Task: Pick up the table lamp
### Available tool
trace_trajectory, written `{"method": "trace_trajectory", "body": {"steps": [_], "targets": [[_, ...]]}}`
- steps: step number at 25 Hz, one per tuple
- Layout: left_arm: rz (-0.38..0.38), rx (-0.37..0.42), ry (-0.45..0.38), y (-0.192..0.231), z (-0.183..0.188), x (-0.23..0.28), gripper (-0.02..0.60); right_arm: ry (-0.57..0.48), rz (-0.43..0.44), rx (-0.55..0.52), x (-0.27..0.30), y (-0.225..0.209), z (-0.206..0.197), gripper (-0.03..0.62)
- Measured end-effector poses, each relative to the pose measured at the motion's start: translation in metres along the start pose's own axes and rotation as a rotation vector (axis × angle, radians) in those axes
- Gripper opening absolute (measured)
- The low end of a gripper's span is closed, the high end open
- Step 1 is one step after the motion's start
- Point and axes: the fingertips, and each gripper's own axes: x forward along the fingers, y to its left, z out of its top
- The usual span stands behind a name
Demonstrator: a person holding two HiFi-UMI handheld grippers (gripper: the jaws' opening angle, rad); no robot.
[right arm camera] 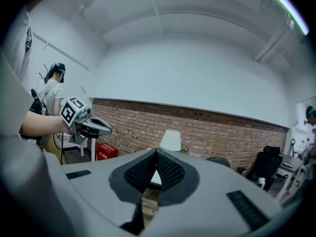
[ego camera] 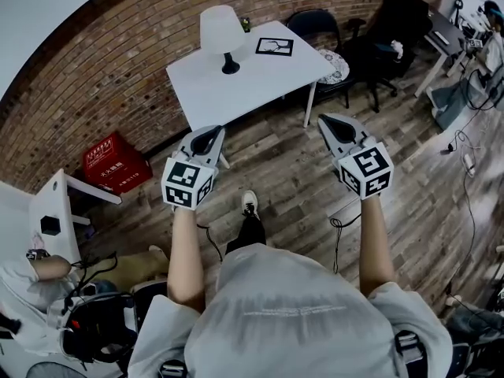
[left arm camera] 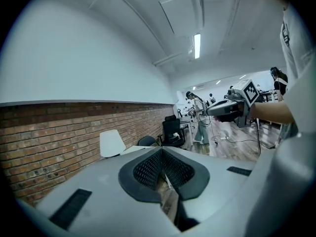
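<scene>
You hold the left gripper (ego camera: 206,140) and right gripper (ego camera: 339,129) roughly level ahead of you, jaws clenched on nothing, because the table lamp (ego camera: 224,31) stands upright on the white tabletop (ego camera: 252,81), well apart from both.

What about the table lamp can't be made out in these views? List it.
- Left gripper view: table lamp base hidden behind the shut left hand-held gripper.
- Right gripper view: its base hidden behind the shut right hand-held gripper.
- Head view: small object behind the lamp too small to identify.
</scene>
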Motion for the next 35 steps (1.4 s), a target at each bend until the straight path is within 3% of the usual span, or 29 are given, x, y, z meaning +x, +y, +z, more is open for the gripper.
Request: {"method": "trace_trajectory", "body": {"steps": [6,12,17,21,26,35], "targets": [[-0.041,-0.012,0.002,0.044,-0.017,0.062,0.011,0.044,-0.069,-0.001,0.045,-0.041,-0.014,0.002],[-0.075,0.012,-0.02,0.103,-0.012,0.127,0.011,0.03,-0.122,0.017,0.113,-0.089,-0.002,0.002],[-0.068,-0.023,-0.064,0.166,-0.002,0.168,0.016,0.034,-0.123,-0.013,0.176,-0.113,0.014,0.066],[-0.064,-0.031,-0.079,0.201,0.005,0.192,0.133,0.038,-0.107,-0.01,0.214,-0.127,0.022,0.114],[-0.076,-0.043,-0.08,0.231,0.001,0.214,0.221,0.057,-0.092,-0.021,0.254,-0.134,0.02,0.241],[-0.101,-0.049,-0.065,0.267,-0.021,0.237,0.258,0.075,-0.063,-0.021,0.309,-0.131,0.013,0.319]]}}
